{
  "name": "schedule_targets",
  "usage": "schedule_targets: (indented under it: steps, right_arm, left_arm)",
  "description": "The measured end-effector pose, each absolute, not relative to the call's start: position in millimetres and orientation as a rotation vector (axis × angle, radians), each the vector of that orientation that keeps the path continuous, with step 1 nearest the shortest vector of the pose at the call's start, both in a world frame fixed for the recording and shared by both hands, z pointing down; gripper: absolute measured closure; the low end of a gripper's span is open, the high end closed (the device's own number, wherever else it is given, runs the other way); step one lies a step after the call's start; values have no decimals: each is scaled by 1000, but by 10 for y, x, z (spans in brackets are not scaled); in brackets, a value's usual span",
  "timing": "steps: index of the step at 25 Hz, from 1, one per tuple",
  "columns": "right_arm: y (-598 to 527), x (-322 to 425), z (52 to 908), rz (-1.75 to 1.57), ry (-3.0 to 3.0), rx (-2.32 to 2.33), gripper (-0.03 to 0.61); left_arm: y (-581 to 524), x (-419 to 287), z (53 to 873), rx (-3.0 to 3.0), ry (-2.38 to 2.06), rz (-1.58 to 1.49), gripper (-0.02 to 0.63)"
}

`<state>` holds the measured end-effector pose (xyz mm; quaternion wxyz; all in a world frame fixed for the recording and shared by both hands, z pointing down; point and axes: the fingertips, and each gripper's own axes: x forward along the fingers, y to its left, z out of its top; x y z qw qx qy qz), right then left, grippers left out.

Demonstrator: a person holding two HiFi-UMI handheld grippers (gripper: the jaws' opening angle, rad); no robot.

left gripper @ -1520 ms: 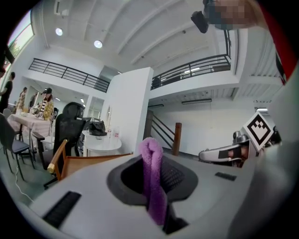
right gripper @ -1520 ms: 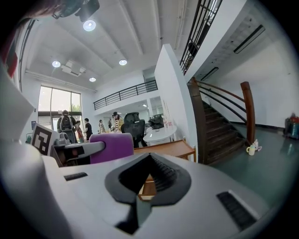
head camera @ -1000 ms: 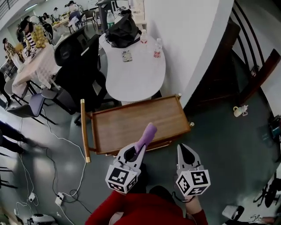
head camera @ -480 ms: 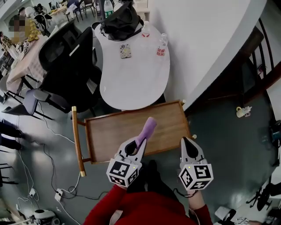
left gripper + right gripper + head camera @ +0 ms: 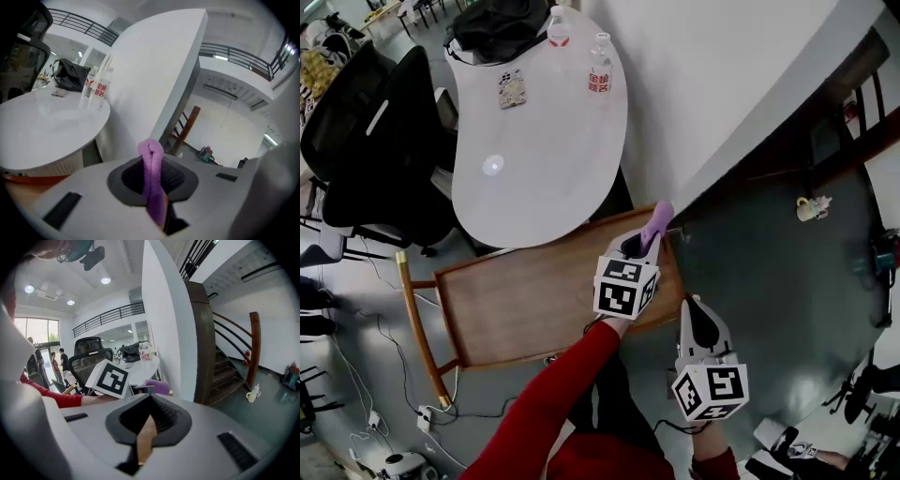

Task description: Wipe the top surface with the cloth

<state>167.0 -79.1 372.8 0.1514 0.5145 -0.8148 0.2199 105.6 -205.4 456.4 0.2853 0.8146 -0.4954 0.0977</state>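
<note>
The wooden cart top (image 5: 516, 300) lies below me in the head view. My left gripper (image 5: 639, 246) reaches over its far right corner, shut on a purple cloth (image 5: 656, 223) that sticks out past the jaw tips toward the white wall. In the left gripper view the cloth (image 5: 152, 173) stands pinched between the jaws of the left gripper (image 5: 154, 187). My right gripper (image 5: 698, 323) hangs off the cart's near right side, shut and empty. The right gripper view shows the right gripper (image 5: 146, 427) closed, with the cloth (image 5: 157, 386) ahead.
A white rounded table (image 5: 534, 141) with two bottles (image 5: 600, 70) and a black bag (image 5: 502, 23) stands just beyond the cart. A white wall (image 5: 722, 75) runs along the right. Black office chairs (image 5: 366, 141) sit at left. The cart's handle (image 5: 417, 328) and floor cables (image 5: 356, 375) lie to the left.
My left gripper has carried the purple cloth forward and to the right, from the cart's near edge to its far right corner. The right gripper has barely moved.
</note>
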Motion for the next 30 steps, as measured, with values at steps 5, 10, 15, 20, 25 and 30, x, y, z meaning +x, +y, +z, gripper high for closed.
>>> schedule_targets:
  steps: [5, 10, 15, 20, 25, 30]
  right_arm:
    - [-848, 1845, 3785, 667, -2329, 1460, 575]
    - [-1042, 1749, 3834, 681, -2344, 1380, 575]
    - [-1276, 1444, 3942, 681, -2378, 1255, 575]
    - [-1315, 1039, 4026, 651, -2420, 1104, 575]
    - [-1203, 537, 4058, 628, -2465, 957, 575]
    - [-1033, 34, 4156, 619, -2485, 804, 575]
  left_arm:
    - [-2161, 1219, 4878, 2110, -1340, 363, 561]
    - [-2283, 956, 5082, 1994, -1412, 371, 563]
    - [-2200, 452, 5336, 1860, -1485, 373, 563]
    - [-1686, -302, 5481, 1679, -1638, 326, 563]
    - [-1046, -1360, 5490, 1510, -1840, 344, 563]
    - [-418, -2393, 5537, 1316, -2027, 428, 561]
